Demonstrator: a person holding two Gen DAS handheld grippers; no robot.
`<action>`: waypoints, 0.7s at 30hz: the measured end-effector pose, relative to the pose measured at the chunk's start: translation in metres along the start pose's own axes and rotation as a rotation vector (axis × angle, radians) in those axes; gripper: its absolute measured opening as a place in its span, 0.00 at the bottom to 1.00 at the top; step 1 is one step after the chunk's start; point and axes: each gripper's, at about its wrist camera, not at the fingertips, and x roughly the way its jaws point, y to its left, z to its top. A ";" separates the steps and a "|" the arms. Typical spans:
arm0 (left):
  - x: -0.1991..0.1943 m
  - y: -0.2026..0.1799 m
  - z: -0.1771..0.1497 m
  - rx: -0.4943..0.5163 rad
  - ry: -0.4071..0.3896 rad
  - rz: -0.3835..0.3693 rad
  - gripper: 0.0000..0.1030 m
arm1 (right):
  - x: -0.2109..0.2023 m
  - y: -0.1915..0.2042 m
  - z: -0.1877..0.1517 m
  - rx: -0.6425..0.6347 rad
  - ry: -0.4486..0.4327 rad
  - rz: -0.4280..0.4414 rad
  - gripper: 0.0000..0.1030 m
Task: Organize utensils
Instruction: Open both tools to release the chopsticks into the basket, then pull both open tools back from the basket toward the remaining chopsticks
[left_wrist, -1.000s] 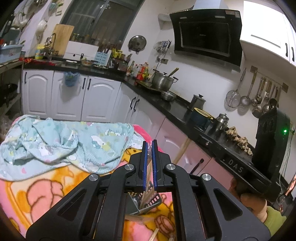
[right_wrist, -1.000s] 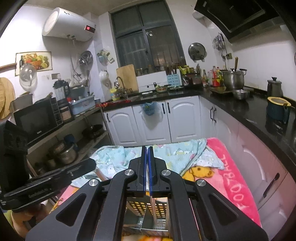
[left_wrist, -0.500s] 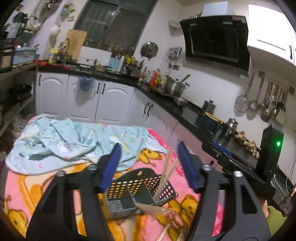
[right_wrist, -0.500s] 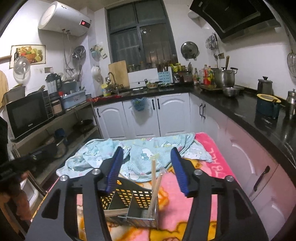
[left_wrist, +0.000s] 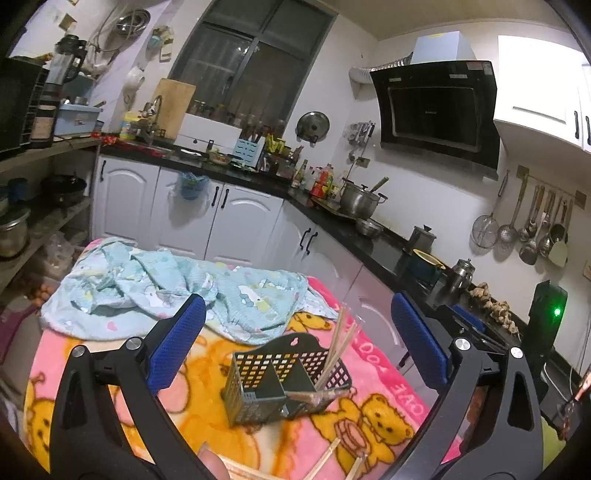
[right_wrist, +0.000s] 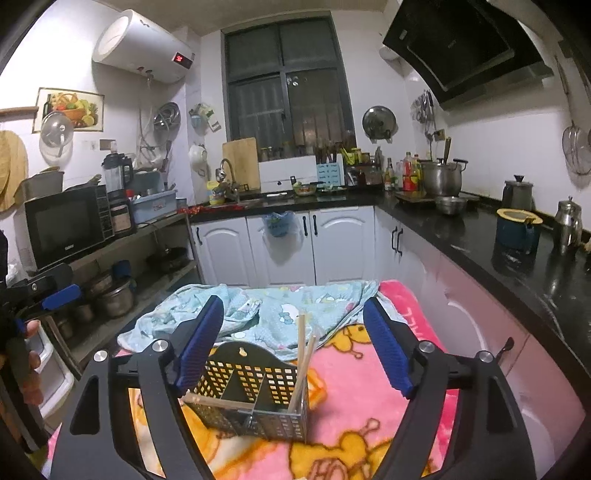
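Several chopsticks (right_wrist: 303, 363) in perforated caddy (right_wrist: 251, 400)

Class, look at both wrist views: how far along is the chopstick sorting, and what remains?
Done: a few chopsticks stand in the utensil basket on the pink blanket. In hand: nothing; the left gripper and right gripper have just been opening, with nothing gripped. Left: one chopstick lies across the basket's rim, and loose chopsticks lie on the blanket.

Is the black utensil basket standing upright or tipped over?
Upright: the utensil basket stands on the pink blanket, its open top up, with chopsticks leaning inside.
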 end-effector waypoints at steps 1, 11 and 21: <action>-0.004 -0.001 -0.003 0.003 0.002 0.000 0.90 | -0.004 0.001 -0.001 -0.005 0.000 0.001 0.73; -0.024 -0.008 -0.035 0.020 0.044 -0.002 0.90 | -0.041 0.012 -0.022 -0.053 0.004 0.001 0.80; -0.031 -0.013 -0.068 0.063 0.096 0.015 0.90 | -0.067 0.019 -0.045 -0.081 0.023 0.018 0.83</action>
